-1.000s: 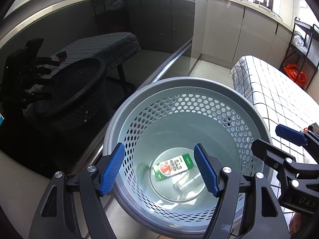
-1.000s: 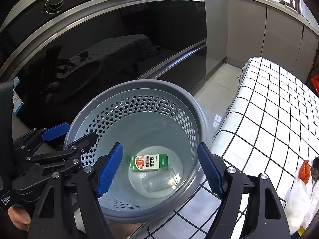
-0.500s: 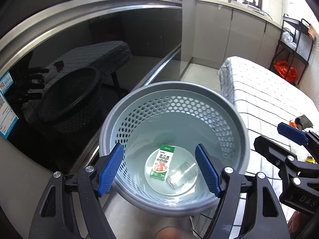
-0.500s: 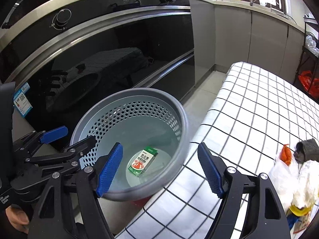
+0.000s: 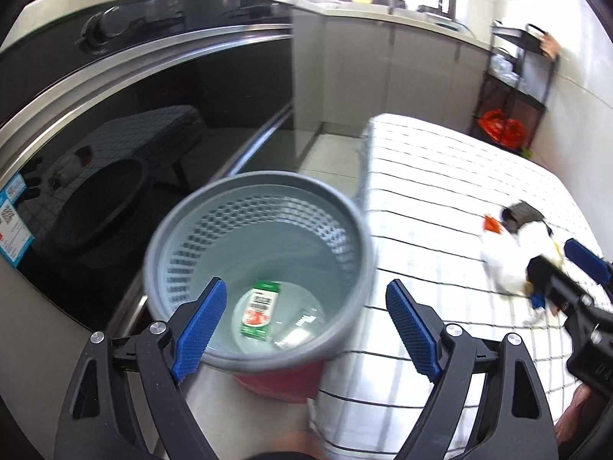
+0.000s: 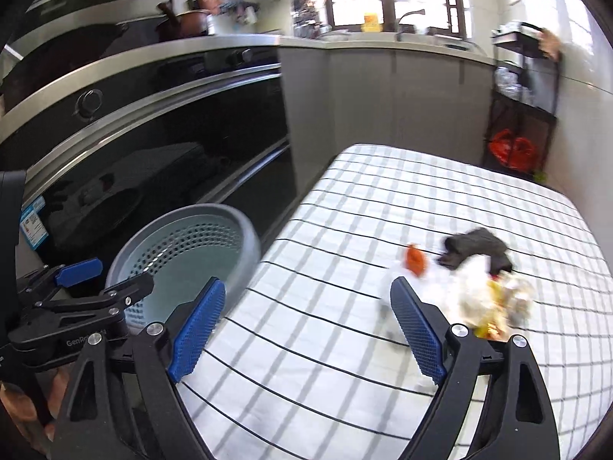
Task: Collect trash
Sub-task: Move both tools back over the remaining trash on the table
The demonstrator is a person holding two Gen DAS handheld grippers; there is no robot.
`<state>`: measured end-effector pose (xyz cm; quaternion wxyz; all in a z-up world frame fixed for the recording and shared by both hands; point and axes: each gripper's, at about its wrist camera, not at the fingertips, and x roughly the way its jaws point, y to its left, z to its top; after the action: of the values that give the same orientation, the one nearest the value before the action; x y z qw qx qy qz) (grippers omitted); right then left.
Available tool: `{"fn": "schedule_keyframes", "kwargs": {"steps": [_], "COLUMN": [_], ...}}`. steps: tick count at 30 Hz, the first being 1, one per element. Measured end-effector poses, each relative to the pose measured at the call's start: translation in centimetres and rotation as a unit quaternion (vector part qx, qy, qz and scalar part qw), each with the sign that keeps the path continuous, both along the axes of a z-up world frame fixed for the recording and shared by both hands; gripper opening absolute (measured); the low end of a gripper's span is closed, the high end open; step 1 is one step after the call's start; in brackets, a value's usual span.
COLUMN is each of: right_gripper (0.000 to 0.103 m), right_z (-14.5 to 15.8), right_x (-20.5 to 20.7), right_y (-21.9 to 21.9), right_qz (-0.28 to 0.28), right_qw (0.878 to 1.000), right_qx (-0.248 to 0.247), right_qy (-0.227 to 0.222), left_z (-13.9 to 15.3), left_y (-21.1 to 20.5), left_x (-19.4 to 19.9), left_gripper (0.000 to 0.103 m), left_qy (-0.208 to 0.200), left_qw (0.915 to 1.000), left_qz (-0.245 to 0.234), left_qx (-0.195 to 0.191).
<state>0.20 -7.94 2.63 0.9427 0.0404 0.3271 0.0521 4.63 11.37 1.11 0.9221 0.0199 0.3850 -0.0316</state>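
- The next trash I must collect is a blurred heap of white crumpled plastic with a dark rag and an orange scrap (image 6: 471, 280), lying on the worktop covered by a white cloth with a black grid (image 6: 345, 230).
- From my right gripper (image 6: 306, 329) the heap lies ahead and to the right, its near edge just beyond the right-hand blue pad. It spreads roughly sideways across my view, though motion blur hides its exact outline.
- My left gripper (image 5: 302, 322) points down into the grey perforated plastic waste basket (image 5: 172, 230), which stands at the worktop's left edge beside a black glass oven front (image 5: 153, 115). The heap is well off to its right.
- I judge the right hand the nearer one, so the coming reach should be its job.
- Inside the basket already lie a green and white carton (image 5: 260, 308) and something clear that I cannot identify.
- Both pairs of jaws have just been spreading and now stand wide and released. Nothing sits between either pair, and neither touches anything.
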Motion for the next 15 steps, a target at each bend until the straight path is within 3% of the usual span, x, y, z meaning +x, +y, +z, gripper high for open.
{"fn": "schedule_keyframes", "kwargs": {"steps": [11,15], "right_gripper": [0.087,0.087], "right_z": [-0.1,-1.3], "right_x": [-7.0,-8.2], "right_y": [-10.5,-14.9], "right_qz": [-0.129,-0.153], "right_qw": [0.991,0.988], "right_qx": [-0.048,-0.014], "right_qy": [-0.001,0.014], "left_z": [-0.7,-0.8], "left_y": [-8.1,-10.9], "left_x": [-1.5,-1.6], "left_gripper": [0.086,0.089], "left_qy": [0.010,0.006], "left_qw": [0.9972,0.9958], "left_qz": [-0.071,-0.089], "left_qx": [-0.020,-0.021]}}
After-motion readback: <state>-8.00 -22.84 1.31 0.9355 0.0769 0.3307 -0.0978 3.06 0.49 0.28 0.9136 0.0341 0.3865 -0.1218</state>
